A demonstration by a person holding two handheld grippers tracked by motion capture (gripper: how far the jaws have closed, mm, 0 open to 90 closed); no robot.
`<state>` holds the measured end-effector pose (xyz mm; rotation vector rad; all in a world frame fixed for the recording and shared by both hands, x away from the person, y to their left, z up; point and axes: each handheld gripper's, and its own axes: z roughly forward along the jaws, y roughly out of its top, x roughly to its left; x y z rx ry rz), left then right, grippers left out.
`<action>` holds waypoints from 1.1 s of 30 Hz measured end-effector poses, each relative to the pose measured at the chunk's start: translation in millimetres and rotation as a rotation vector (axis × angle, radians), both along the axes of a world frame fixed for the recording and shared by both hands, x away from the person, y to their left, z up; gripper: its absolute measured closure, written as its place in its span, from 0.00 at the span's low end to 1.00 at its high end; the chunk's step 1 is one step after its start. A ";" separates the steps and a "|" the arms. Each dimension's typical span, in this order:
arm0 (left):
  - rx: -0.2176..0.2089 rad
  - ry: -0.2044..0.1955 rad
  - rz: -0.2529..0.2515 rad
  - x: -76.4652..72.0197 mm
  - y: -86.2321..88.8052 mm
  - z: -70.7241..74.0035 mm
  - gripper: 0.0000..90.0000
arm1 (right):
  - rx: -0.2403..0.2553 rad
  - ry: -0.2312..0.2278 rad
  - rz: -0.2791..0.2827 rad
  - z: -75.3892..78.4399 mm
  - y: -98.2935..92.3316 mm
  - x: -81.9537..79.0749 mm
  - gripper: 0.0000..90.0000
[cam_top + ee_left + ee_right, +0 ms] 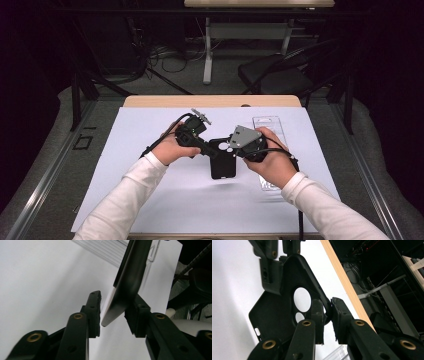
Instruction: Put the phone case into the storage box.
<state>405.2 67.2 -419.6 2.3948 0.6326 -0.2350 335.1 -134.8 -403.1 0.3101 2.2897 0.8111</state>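
Holding the black plastic phone case (223, 161) at its 1 o'clock corner, the right gripper (326, 312) pinches firmly; the left gripper (112, 312) stands slack around the edge, so handover seems nearly done.

— Where does the phone case (223, 160) sit?

— Over the middle of the table (150, 200), above the mat (125, 165) that covers the tabletop. The left tongs (212, 150) are at its left edge, the right tongs (235, 149) at its far right corner, by the camera cutout.

— And in the gripper views?

— In the left gripper view the case's edge (130, 282) stands between the two jaws. In the right gripper view the jaws close on the case's rim (325, 303) beside the cutout.

— Anything else on the table?

— A clear plastic package (268, 125) lies to the right, reaching from behind the right hand (275, 162) to the far side.

— Beyond the table?

— A chair (275, 75) on the far right and another table's leg (207, 55) behind.
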 end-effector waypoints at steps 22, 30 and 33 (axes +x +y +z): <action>-0.072 -0.173 0.033 -8.8 14.7 -3.6 0.48 | 0.012 -0.028 0.009 6.0 -7.0 4.6 0.90; -0.069 -0.214 0.049 -11.4 19.4 -4.9 0.46 | 0.015 -0.040 0.010 8.5 -11.0 5.5 0.90; -0.085 -0.209 0.051 -12.5 20.3 -6.4 0.45 | 0.012 -0.044 0.010 9.5 -12.4 6.2 0.90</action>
